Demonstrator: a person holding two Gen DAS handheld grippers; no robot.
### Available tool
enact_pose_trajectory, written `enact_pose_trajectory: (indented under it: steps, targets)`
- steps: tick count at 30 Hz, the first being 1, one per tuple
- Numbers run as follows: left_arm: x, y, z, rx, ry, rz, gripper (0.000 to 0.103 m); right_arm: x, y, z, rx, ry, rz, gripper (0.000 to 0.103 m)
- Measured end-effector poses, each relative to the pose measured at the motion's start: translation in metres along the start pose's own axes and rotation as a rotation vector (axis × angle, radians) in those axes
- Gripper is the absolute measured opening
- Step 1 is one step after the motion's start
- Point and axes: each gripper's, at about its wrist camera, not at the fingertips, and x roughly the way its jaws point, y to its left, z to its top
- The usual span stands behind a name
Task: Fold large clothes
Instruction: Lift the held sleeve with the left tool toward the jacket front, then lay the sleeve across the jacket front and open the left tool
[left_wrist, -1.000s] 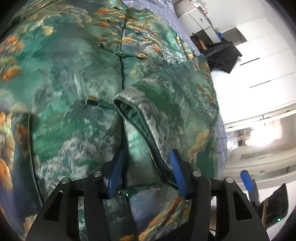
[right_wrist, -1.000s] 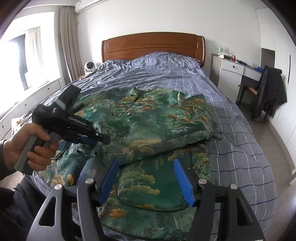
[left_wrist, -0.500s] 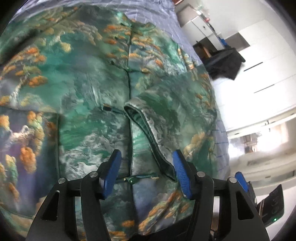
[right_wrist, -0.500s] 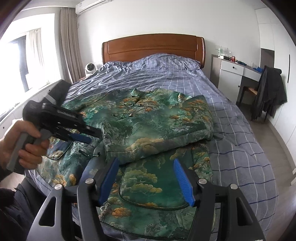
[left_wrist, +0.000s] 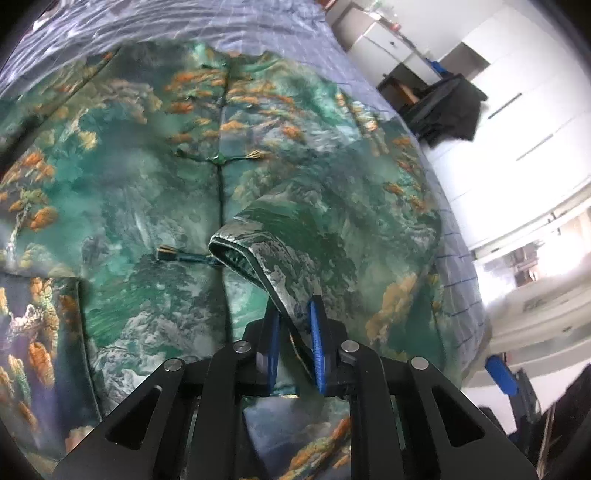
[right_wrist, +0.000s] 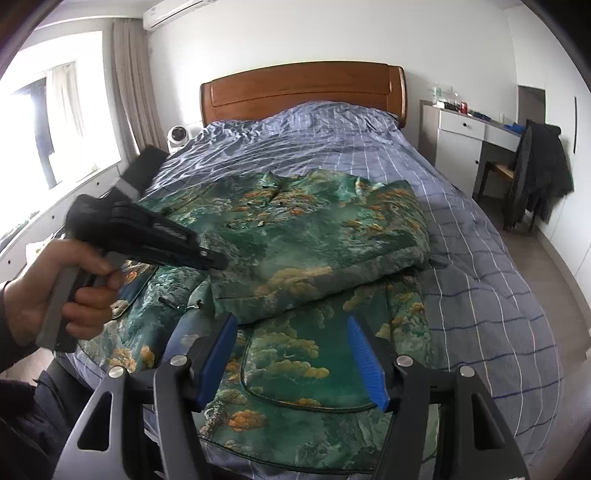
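A green padded jacket (right_wrist: 314, 240) with orange tree print lies spread on the blue checked bed (right_wrist: 480, 277). Its right sleeve (left_wrist: 332, 240) is folded across the front, and the cuff edge runs down between my left gripper's blue pads. My left gripper (left_wrist: 295, 343) is closing its jaws, and the pads pinch that cuff edge. In the right wrist view a hand (right_wrist: 74, 291) holds the left gripper (right_wrist: 218, 263) at the sleeve's left end. My right gripper (right_wrist: 291, 354) stands open above the jacket's hem, with nothing between its fingers.
A wooden headboard (right_wrist: 303, 88) closes the far end of the bed. A white desk (right_wrist: 461, 129) and a chair with a dark coat (right_wrist: 539, 173) stand on the right. A small white fan (right_wrist: 178, 134) sits by the window on the left.
The left gripper's jaws have gone from wide apart to nearly together on the sleeve's cuff edge, and it has lifted a little. The right gripper has kept still.
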Motion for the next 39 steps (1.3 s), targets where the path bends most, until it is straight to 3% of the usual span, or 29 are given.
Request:
enact_pose_trajectory:
  steps: [7,10,12,17,21,24,30,36,39]
  targets:
    - [0.037,0.007,0.009,-0.016,0.075,-0.049,0.023,0.004,-0.002,0.001,0.025,0.001,0.010,0.063]
    - [0.036,0.007,0.014,-0.014,0.074,-0.057,0.006,-0.001,0.002,0.002,0.002,-0.013,0.003,0.063]
    - [0.026,0.005,0.022,0.005,0.059,-0.059,0.005,-0.002,0.000,0.004,-0.002,-0.012,-0.002,0.063]
    - [-0.024,0.030,0.081,0.045,-0.073,0.027,0.004,-0.007,-0.024,0.035,-0.036,-0.032,-0.012,0.063]
    - [-0.032,0.062,0.136,0.038,-0.111,0.124,0.004,0.009,-0.049,0.084,-0.143,-0.080,-0.056,0.063]
    - [-0.013,0.080,0.163,0.054,-0.094,0.194,0.004,0.054,-0.066,0.118,-0.213,-0.059,-0.077,0.063]
    - [0.019,0.104,0.172,0.025,-0.059,0.215,0.006,0.173,-0.107,0.159,-0.170,0.113,-0.045,0.063]
    - [0.047,0.118,0.180,-0.024,-0.029,0.248,0.025,0.264,-0.131,0.179,-0.074,0.165,-0.020,0.063]
    - [0.059,0.121,0.175,-0.038,-0.016,0.239,0.028,0.314,-0.143,0.171,-0.008,0.308,-0.024,0.063]
